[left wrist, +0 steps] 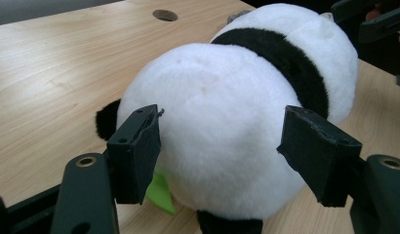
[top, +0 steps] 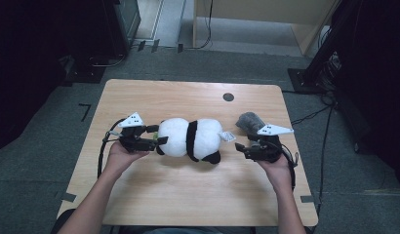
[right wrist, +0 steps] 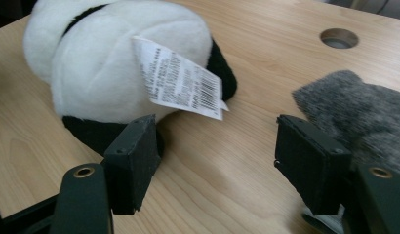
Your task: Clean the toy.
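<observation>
Bracing panda plush (top: 190,139) on tabletop (top: 188,195): left gripper (left wrist: 220,151) jaws half-open, straddling head, contact unclear; right gripper (right wrist: 220,163) jaws open, empty, should seat squarely on rump before closing.

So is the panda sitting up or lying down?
Lying down. The panda is stretched sideways along the table, its black band standing up and down, with its white tag sticking out at one end.

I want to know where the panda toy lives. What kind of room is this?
Probably a workroom or lab, not a bedroom. The panda toy lies on a plain wooden table with a cable hole, grey carpet lies below, and dark equipment stands with cables sit around.
</observation>
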Demonstrator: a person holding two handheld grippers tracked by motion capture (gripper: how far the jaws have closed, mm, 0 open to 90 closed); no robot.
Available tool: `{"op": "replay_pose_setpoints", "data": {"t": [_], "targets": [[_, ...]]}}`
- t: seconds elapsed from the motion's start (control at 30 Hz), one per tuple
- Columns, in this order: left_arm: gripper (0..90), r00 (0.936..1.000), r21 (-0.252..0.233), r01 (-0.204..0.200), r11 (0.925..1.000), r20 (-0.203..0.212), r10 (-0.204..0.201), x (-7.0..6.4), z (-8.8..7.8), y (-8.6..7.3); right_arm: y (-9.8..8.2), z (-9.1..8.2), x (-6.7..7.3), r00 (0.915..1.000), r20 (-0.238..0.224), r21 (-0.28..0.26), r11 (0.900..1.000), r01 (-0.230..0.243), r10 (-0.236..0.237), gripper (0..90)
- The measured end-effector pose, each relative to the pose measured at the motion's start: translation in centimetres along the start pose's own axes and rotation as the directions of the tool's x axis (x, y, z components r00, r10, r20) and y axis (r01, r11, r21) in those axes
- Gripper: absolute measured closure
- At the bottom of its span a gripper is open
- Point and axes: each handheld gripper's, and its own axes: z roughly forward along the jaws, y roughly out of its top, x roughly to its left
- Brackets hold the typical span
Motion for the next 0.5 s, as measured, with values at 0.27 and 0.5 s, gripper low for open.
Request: {"op": "replay_pose_setpoints", "data": {"t": [0.27, 0.5], "targets": [[30.1, 0.9999, -0.006, 0.009, 0.9999, -0.007, -0.009, 0.3, 0.6, 0.1, -0.9, 0.1, -1.9, 0.9992, 0.033, -0.004, 1.0, -0.022, 0.022, 36.7], [28.1, 0.9997, -0.004, -0.011, 0.9999, -0.02, 0.011, 0.4, 1.2, -0.1, -0.6, 1.0, -4.4, 0.9939, 0.096, -0.015, 0.998, -0.054, 0.055, 35.7]]}}
